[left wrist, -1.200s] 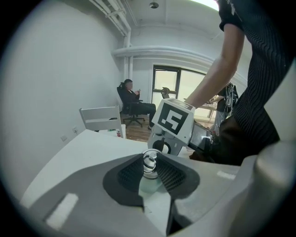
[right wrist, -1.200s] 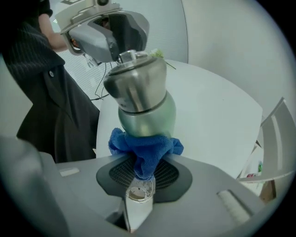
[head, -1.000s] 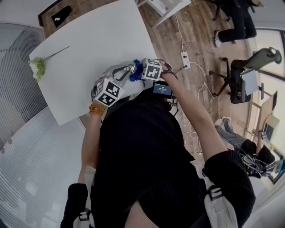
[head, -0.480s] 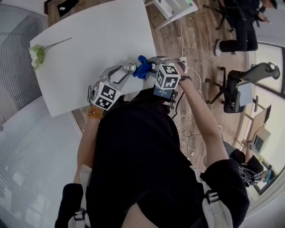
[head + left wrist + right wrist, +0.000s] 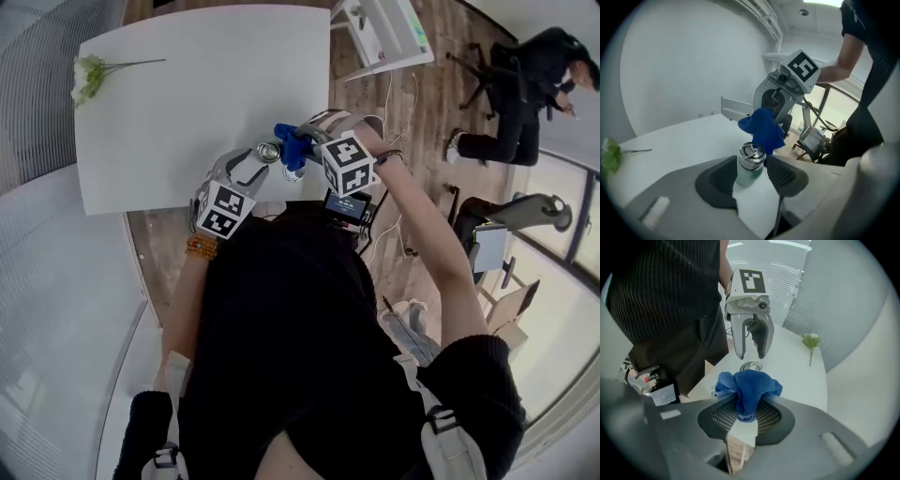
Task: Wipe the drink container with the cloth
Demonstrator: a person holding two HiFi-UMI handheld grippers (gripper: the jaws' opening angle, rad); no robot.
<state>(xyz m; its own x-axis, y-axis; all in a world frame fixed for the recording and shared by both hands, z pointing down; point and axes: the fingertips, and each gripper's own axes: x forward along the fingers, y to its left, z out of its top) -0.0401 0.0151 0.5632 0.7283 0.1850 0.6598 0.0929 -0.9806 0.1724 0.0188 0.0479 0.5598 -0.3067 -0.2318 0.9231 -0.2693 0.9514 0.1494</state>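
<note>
The drink bottle (image 5: 750, 165) stands upright, long axis vertical, cap pointing up. Its body is a smooth pale green cylinder, topped by a shiny metal cap with a loop handle. It sits at the near edge of the white table (image 5: 187, 94); whether its base rests on the top I cannot tell. The left gripper (image 5: 752, 172) has its dark ribbed pads closed against the bottle's body from both sides.

Just beside the cap hangs the blue cloth (image 5: 747, 387), soft, nubby terry bunched into a rounded wad; whether it touches the bottle I cannot tell. The right gripper (image 5: 746, 411) pinches the cloth, its jaws nearly together on a fold.

Well apart, at the table's far corner, lies a flower (image 5: 89, 77) with a pale green head and thin stem.
</note>
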